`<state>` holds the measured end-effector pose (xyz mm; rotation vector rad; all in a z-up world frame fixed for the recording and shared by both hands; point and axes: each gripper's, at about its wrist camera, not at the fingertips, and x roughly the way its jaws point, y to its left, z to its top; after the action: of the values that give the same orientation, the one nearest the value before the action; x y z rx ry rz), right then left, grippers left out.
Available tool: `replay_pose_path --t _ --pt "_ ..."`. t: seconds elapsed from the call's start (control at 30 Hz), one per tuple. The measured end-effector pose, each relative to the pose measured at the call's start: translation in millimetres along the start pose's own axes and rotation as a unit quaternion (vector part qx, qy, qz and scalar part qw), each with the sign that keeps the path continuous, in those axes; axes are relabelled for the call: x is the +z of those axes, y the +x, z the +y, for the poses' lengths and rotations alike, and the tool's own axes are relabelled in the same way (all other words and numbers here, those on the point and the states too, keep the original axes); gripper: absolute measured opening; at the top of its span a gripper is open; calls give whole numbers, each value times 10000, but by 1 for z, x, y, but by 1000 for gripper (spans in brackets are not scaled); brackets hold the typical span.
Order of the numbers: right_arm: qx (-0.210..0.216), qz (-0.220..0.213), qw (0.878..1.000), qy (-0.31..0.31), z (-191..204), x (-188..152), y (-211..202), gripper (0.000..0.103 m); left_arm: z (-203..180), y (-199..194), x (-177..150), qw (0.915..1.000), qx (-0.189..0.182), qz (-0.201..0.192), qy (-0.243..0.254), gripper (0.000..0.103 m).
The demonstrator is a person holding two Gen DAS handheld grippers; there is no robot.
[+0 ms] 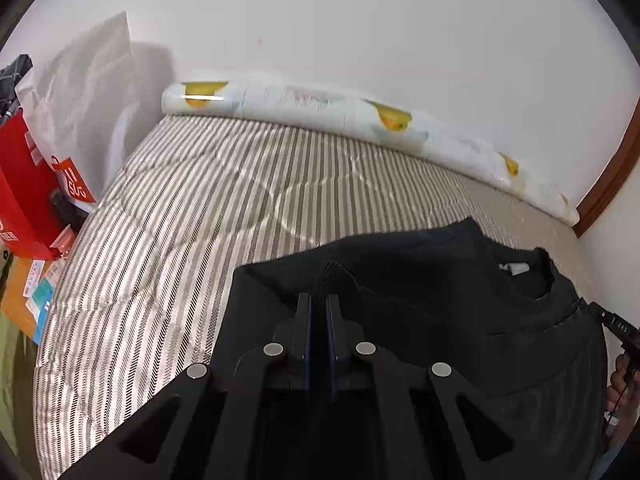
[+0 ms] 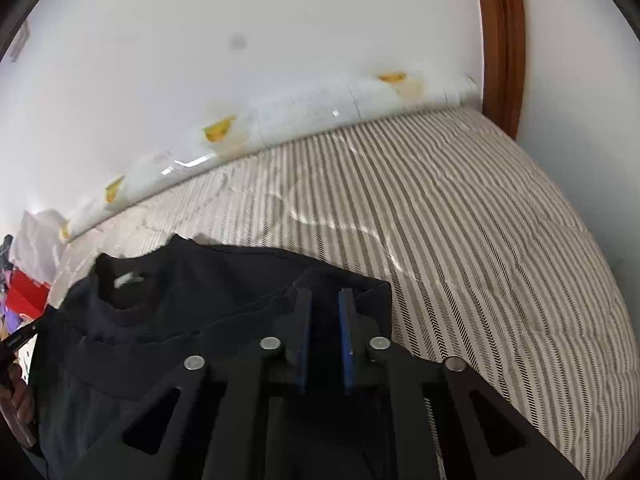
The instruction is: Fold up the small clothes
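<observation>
Fabric of a black sweatshirt fills the lower right of the left wrist view, spread on a striped bed from about 3 o'clock down to 6 o'clock. The left hand-held gripper rises from 6 o'clock with its blue-lined fingers drawn nearly together, pinching a raised ribbed fold of the sweatshirt between them. The neckline with a pale label sits at 3 o'clock, and beyond it, at the right edge, the tip of the other gripper shows beside the garment. A long rolled pillow with yellow prints lies along the white wall from 11 to 2 o'clock. Red boxes and a white bag stand off the bed at 9 to 10 o'clock. In the right wrist view, the sweatshirt covers the lower left, its collar and label at 8 o'clock. The right hand-held gripper comes up from 6 o'clock with a moderate gap between its fingers, straddling the garment's edge; whether the pads actually clamp the cloth I cannot tell. The striped bed stretches from 12 to 4 o'clock, the pillow runs along the wall from 9 to 1 o'clock, and a brown wooden frame stands upright at 1 o'clock.
</observation>
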<state>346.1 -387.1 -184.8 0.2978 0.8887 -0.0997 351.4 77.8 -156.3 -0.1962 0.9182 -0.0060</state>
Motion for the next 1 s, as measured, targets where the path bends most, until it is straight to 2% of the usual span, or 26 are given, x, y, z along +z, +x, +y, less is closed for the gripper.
replay_pose_path --t 0.07,0.17,0.27,0.4,0.5,0.67,0.8,0.9,1.0 --pt "20 33 10000 -20 0 -1 1 6 0 1 -2 10000 14 50 33 8" --pt "-239 -31 9993 -292 8 -2 -11 8 -3 -3 -2 9999 78 48 95 10" --pt "-612 -359 9958 -580 26 -5 -37 16 -5 -10 -5 9997 159 43 157 10" --pt "-362 -442 9939 -939 64 -14 -62 26 -4 -24 -10 9996 213 19 183 11" --pt "-116 -435 9916 -1214 98 -30 -70 32 0 -38 -16 9997 174 -23 177 16" --pt "145 -239 9894 -1425 143 -58 -67 35 12 -62 -35 9999 54 11 133 20" --pt "447 37 9872 -1530 175 -79 -58 39 20 -76 -56 9999 -38 93 66 28" --pt "442 264 9853 -1631 192 -92 -39 39 26 -83 -74 9994 -209 259 20 29" --pt "162 422 9844 -1699 197 -102 -19 39 35 -93 -94 9992 -235 335 29 29"
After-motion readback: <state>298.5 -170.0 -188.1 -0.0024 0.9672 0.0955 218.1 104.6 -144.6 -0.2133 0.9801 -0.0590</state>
